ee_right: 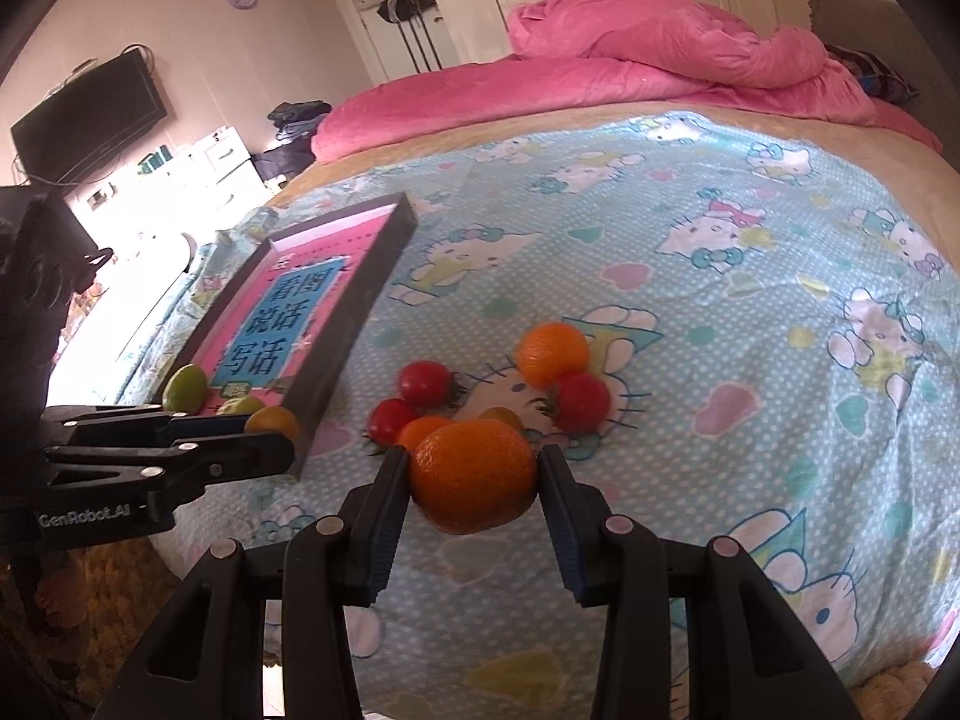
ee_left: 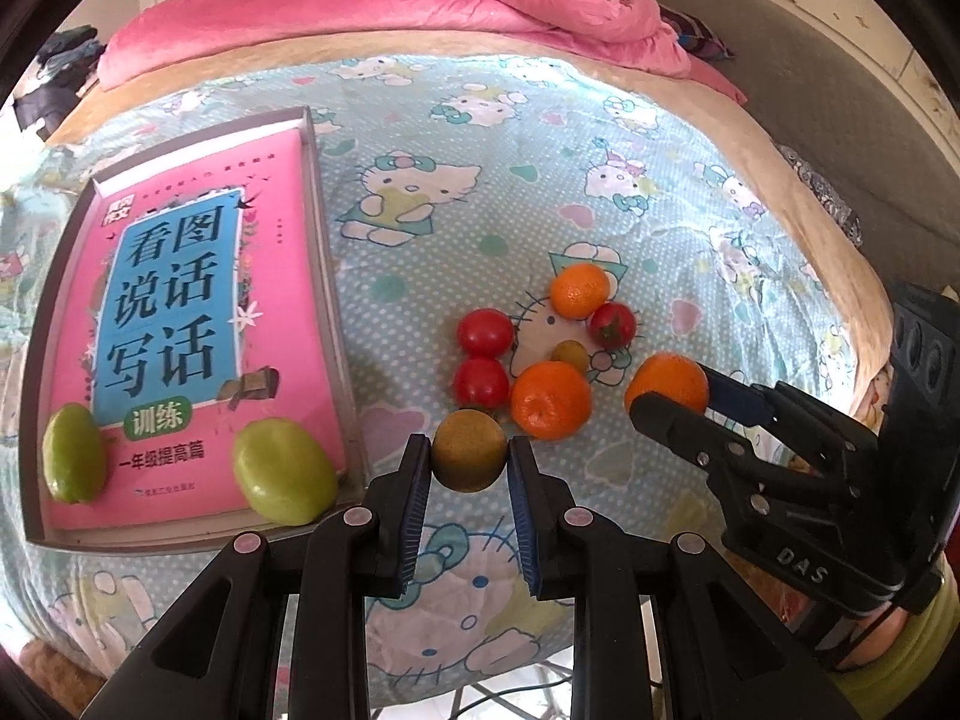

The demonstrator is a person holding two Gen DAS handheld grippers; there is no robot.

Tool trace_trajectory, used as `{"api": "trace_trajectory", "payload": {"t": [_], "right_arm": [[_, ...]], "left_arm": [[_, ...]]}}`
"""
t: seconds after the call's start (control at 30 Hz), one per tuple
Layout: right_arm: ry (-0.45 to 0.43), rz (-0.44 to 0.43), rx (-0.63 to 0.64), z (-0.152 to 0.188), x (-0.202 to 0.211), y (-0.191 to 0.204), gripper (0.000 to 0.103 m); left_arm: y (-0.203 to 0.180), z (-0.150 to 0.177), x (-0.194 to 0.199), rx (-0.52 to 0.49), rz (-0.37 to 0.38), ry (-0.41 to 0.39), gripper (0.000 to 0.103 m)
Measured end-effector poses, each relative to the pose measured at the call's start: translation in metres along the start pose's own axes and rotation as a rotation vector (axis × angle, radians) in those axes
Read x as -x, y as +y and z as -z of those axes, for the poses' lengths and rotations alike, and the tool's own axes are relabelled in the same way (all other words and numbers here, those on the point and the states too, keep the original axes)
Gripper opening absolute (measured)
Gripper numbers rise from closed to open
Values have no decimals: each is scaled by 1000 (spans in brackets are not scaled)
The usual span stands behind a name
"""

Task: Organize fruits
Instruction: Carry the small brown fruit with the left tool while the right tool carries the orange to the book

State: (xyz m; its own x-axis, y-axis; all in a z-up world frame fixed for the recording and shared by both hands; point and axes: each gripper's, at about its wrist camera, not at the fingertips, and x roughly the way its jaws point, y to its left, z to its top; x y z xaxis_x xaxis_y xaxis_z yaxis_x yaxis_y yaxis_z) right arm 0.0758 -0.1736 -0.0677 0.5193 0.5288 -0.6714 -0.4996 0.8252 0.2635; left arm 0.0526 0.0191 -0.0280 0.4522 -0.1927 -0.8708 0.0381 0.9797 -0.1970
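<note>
two grippers [ee_left: 469, 459] [ee_right: 474, 480] angled down, loaded

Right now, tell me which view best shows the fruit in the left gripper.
Left wrist view: the olive-brown fruit sits centred between the left gripper pads. The right wrist view shows it partly hidden behind the gripper's side.

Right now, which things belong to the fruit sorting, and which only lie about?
Job:
left gripper holding brownish-green fruit
right gripper holding orange
tomatoes
green fruits in tray

Lying about:
pink book
pink quilt
television
</note>
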Motion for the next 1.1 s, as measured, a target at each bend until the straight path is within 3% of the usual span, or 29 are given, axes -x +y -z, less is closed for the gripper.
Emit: {"api": "trace_trajectory", "payload": {"t": [0.73,1.1], "right_arm": [[-3,-143,139,-23,-11,94,43],[11,-175,214,-34,-27,129,43]], "left_arm": [[85,4,42,173,-81,-84,27],[134,14,37,278,-114,-57,27]]}}
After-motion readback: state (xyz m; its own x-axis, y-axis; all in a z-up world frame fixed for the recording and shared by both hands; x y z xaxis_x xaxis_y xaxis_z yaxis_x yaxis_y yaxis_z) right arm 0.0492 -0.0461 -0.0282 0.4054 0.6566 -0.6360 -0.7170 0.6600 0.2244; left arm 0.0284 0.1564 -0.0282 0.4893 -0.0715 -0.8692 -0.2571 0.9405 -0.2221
